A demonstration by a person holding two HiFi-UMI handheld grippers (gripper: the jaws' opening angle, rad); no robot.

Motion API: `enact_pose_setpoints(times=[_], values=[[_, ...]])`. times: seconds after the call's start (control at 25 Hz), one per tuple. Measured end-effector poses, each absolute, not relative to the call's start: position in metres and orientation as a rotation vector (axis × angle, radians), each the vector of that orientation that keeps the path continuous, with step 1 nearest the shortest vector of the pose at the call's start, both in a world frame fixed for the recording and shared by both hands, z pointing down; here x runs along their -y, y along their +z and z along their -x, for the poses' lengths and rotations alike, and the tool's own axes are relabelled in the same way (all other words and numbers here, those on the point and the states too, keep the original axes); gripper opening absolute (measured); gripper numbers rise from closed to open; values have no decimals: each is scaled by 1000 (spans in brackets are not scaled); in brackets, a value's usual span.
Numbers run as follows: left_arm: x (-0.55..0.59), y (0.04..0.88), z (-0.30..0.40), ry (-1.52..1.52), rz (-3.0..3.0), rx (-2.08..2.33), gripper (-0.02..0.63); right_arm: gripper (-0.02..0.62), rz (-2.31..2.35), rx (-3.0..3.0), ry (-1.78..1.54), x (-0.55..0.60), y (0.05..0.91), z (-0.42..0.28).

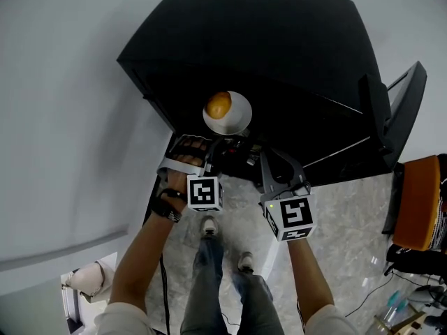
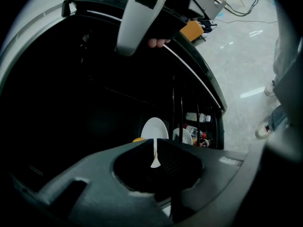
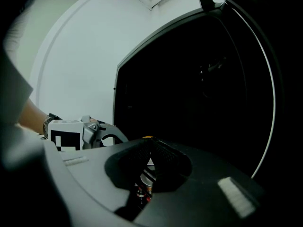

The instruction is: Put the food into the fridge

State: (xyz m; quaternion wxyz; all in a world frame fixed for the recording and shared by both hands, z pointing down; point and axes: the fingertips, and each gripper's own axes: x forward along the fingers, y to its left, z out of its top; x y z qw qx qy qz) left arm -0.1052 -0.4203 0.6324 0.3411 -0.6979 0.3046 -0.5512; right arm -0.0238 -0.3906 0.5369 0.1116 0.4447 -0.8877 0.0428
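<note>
Both tongs are clenched on the same white plate. Left tongs: jaws pinched on the rim, with a thin white sliver of it in the slit and the rest of the plate spreading out just past the tips. Right tongs: jaws together too, a bit of white rim in the slit, orange food peeking over the tips.

Head view: the plate is at the open front of the black fridge, with the tongs side by side on its near edge. The food is round and sits on the plate's left part, just beyond both sets of tips, touched by neither. The fridge door stands open at the right.

Left gripper view, past the plate: another white dish and bottles. Can't tell which shelf they're on.
</note>
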Motion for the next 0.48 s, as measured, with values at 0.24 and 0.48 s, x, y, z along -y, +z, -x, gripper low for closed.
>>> enact_pose_setpoints(times=[0.24, 0.48], values=[[404, 594, 97, -1408, 1890, -877, -2, 6, -1281, 2597, 120, 382, 508, 15], [397, 564, 89, -1322, 2008, -1017, -2, 6, -1270, 2583, 95, 379, 481, 11]])
